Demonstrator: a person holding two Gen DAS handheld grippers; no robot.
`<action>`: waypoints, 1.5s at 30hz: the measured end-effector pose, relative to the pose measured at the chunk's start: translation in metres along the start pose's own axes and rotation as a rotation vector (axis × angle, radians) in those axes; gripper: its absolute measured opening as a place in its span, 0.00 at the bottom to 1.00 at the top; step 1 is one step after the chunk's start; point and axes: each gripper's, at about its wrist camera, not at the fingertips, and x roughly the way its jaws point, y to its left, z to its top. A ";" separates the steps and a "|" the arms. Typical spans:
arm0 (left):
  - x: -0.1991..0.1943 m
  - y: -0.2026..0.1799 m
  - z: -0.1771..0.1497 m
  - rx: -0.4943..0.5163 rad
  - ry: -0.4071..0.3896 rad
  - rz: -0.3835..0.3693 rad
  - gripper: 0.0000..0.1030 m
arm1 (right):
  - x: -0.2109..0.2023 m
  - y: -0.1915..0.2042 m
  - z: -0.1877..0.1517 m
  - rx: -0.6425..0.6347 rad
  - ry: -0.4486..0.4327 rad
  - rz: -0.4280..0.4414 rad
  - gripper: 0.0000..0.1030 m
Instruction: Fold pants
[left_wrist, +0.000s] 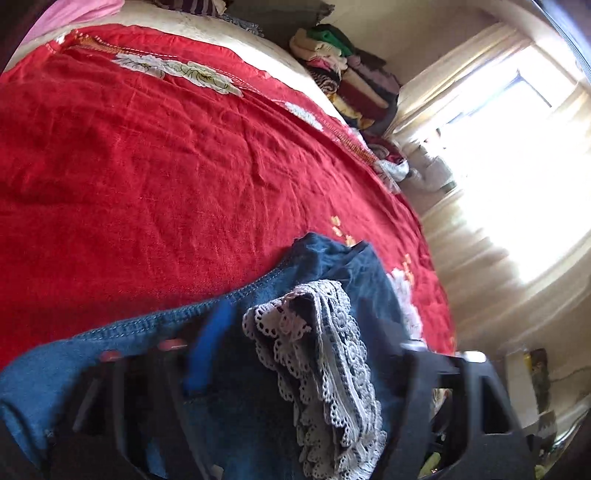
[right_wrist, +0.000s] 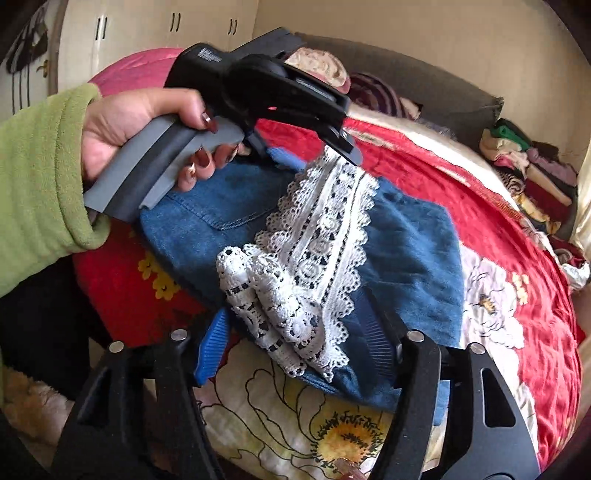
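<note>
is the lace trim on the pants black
No, in the right wrist view the lace trim on the blue denim pants is white, draped over the fabric on the red bedspread.

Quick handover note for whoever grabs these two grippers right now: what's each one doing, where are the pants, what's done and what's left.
Left gripper: lifted over the pants, jaws closed on the white lace trim; the lace hangs from it.
Right gripper: jaws open around the bunched lace end, not clamped.
Denim pants: lying on the red floral bedspread near its front edge, doubled over but rumpled, lace hem draped on top.
Done: at least one rough fold, it seems.
Left: lay the lace end flat, smooth the denim, finish folding. Stack of folded clothes sits at the far right of the bed.
</note>
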 end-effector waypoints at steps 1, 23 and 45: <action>0.002 -0.003 0.002 0.005 0.001 0.000 0.21 | 0.006 -0.006 0.001 0.006 0.013 0.027 0.19; -0.014 0.009 0.012 0.039 -0.088 0.119 0.36 | -0.003 0.032 0.010 -0.160 -0.015 0.169 0.41; -0.040 -0.078 -0.135 0.366 0.015 0.236 0.28 | -0.007 -0.085 -0.036 0.291 0.117 0.099 0.19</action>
